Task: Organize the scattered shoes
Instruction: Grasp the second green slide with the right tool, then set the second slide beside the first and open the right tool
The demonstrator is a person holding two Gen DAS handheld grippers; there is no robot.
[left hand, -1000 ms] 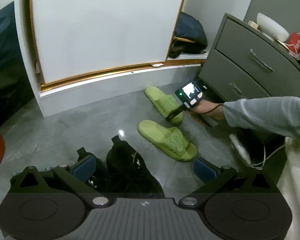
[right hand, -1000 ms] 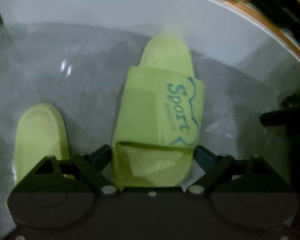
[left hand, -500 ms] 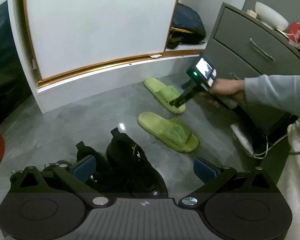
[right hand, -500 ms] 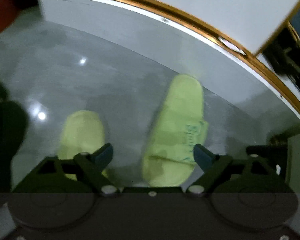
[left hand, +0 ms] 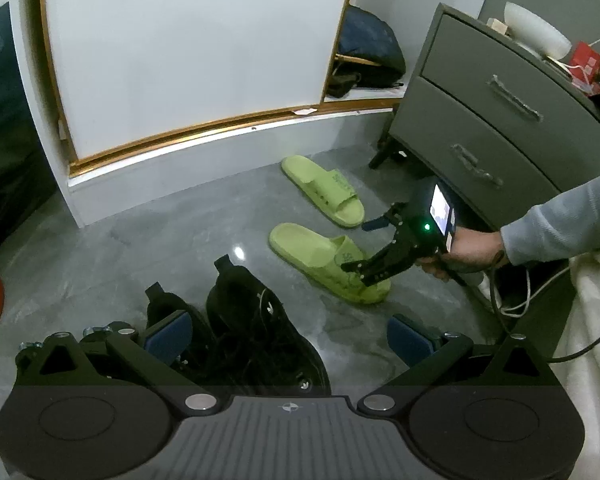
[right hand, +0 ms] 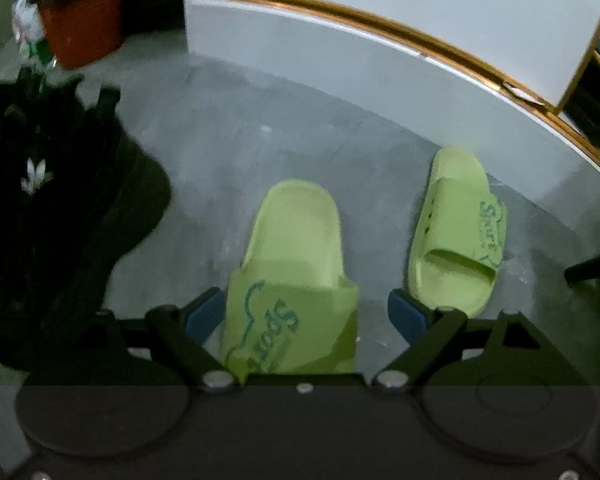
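We see a grey floor point(left hand: 148, 248) running up to the white wardrobe point(left hand: 188, 52), with a grey nightstand point(left hand: 500, 120) at the side. The black sneakers point(left hand: 256, 328) lie as a pair under our left claw point(left hand: 288, 332), which is spread wide and empty. The far green slide point(left hand: 324, 192) sits near the wardrobe base. Our right claw point(right hand: 306, 312) is spread around the strap of the near green slide point(right hand: 296, 280), not yet pinching it. We judge the sorting barely begun: no shoe is put away, and both pairs are left.

Near slipper point(right hand: 290, 280) – toe hidden behind right gripper point(right hand: 306, 314); sneakers point(right hand: 40, 220) blurred.
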